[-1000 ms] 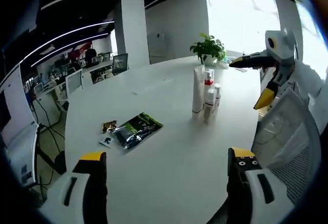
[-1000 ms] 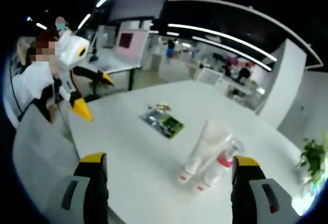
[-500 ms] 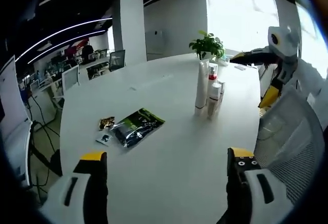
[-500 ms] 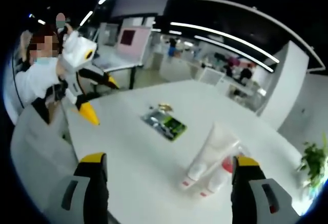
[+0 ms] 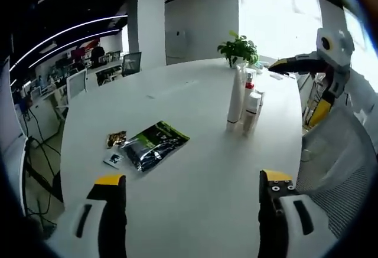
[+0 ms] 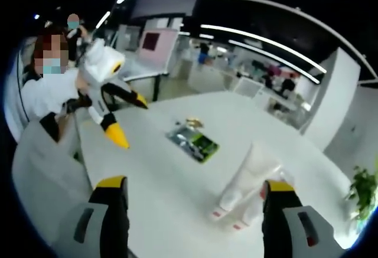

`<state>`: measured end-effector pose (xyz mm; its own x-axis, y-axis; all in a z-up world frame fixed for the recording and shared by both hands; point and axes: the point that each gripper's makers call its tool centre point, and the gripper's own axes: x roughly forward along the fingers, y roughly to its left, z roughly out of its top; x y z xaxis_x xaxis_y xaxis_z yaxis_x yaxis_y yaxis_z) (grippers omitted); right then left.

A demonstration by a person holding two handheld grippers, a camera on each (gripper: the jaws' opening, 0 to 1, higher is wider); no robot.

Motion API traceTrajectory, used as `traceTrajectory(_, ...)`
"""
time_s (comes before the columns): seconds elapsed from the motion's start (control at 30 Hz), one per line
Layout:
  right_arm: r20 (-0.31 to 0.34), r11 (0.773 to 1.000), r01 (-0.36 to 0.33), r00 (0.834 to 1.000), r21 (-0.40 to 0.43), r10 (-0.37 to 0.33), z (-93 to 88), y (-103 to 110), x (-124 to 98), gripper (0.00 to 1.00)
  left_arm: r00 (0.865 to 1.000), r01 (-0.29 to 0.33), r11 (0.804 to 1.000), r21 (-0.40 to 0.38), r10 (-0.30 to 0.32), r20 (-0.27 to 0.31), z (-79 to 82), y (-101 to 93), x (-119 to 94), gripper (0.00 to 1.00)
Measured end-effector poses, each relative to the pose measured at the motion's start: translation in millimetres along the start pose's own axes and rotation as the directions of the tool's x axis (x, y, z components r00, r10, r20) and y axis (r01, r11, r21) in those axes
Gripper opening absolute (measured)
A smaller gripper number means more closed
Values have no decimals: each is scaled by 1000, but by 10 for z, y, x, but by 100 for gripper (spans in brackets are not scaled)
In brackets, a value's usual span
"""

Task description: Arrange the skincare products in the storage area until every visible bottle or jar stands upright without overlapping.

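Note:
A tall white tube [image 5: 235, 100] stands upright on the white round table [image 5: 195, 169], close against a red-capped bottle [image 5: 248, 86] and a small white bottle [image 5: 253, 110]. In the right gripper view the tube [image 6: 247, 175] looks tilted with the camera's roll, and the red-capped bottle [image 6: 260, 193] is partly behind my right jaw. My left gripper [image 5: 192, 180] is open over the table's near edge, well short of the bottles. My right gripper [image 6: 195, 184] is open and holds nothing. Each shows in the other's view, jaws apart: right gripper [image 5: 298, 90], left gripper [image 6: 130, 118].
A black and green pouch [image 5: 155, 144] lies flat left of the bottles, with two small sachets [image 5: 116, 139] beside it. A potted plant [image 5: 238, 50] stands at the far edge. A mesh chair [image 5: 339, 169] is at the table's right side. A person's sleeve [image 6: 44, 92] shows.
Both cameras have shifted a little. In the right gripper view the left gripper has come further in over the table edge. The bottles and the pouch have stayed in place.

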<state>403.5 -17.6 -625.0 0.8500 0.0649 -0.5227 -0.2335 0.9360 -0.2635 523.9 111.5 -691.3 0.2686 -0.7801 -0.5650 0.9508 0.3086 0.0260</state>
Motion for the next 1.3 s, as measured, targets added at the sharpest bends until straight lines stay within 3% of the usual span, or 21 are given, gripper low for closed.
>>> traceTrajectory(0.07,3,1000,-9,1000,2,9,2,20,18,92,999,-4,1000,6,4,-41,-83,31,58,92)
traceTrajectory(0.37,1,999,-35,999,6,35,-44,69,130,89,999,13,1000,-7,-14,-47,-97,65,218,88)
traceTrajectory(0.6,18,998,-58,998,26,57,-40,120,249,87,998,22,998,-62,-26,-56,-109,141,311,87)
traceTrajectory(0.63,22,998,-62,998,28,61,-37,127,268,88,998,42,992,-116,-47,-42,-97,104,311,87)
traceTrajectory(0.73,33,997,-72,997,34,71,-39,160,341,87,997,77,982,-173,-79,-2,-53,62,331,85)
traceTrajectory(0.87,46,996,-82,996,31,81,-26,205,400,86,997,46,985,-167,-55,-50,-182,131,379,83)
traceTrajectory(1.17,58,995,-100,993,22,99,-82,279,524,84,998,32,962,-271,-43,-38,-193,155,514,79)
traceTrajectory(1.23,64,994,-107,992,28,105,-106,293,541,83,999,29,951,-307,-41,-32,-191,164,547,79)
traceTrajectory(1.3,72,993,-112,991,42,109,-126,308,549,82,999,43,924,-381,-47,-1,-150,142,573,79)
